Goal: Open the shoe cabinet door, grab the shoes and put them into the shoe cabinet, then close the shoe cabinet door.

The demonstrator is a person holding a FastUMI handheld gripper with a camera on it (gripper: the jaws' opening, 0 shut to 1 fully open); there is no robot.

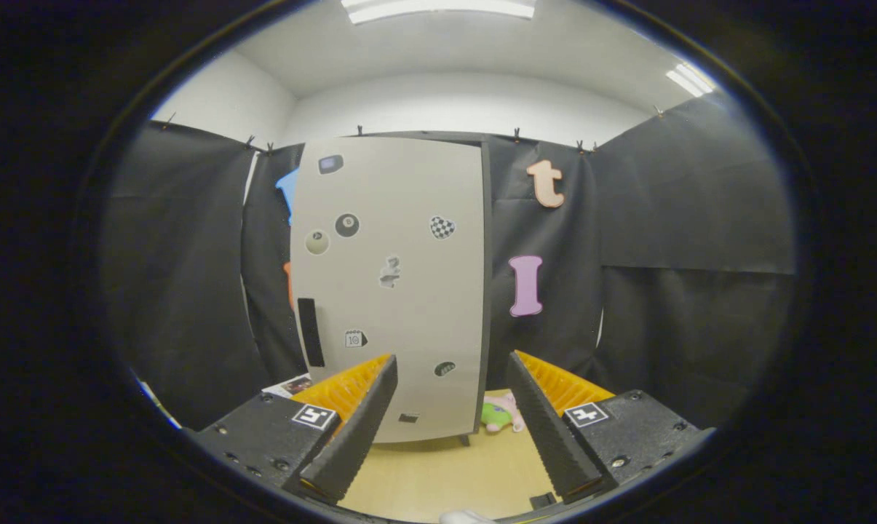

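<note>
The shoe cabinet [391, 291] stands upright some way beyond my fingers, its pale grey door shut and dotted with small stickers. A black vertical handle [310, 332] sits on the door's left edge. My gripper [453, 378] is open, its two black ridged fingers [358, 422] spread wide with nothing between them, pointing at the lower part of the door. A pink and green soft shoe [502, 415] lies on the wooden floor at the cabinet's lower right corner, just left of my right finger.
Black cloth walls close in the booth on the left, the right and behind the cabinet. A light wooden floor [431, 473] stretches from my fingers to the cabinet's foot. A small printed card [292, 384] lies on the floor past my left finger.
</note>
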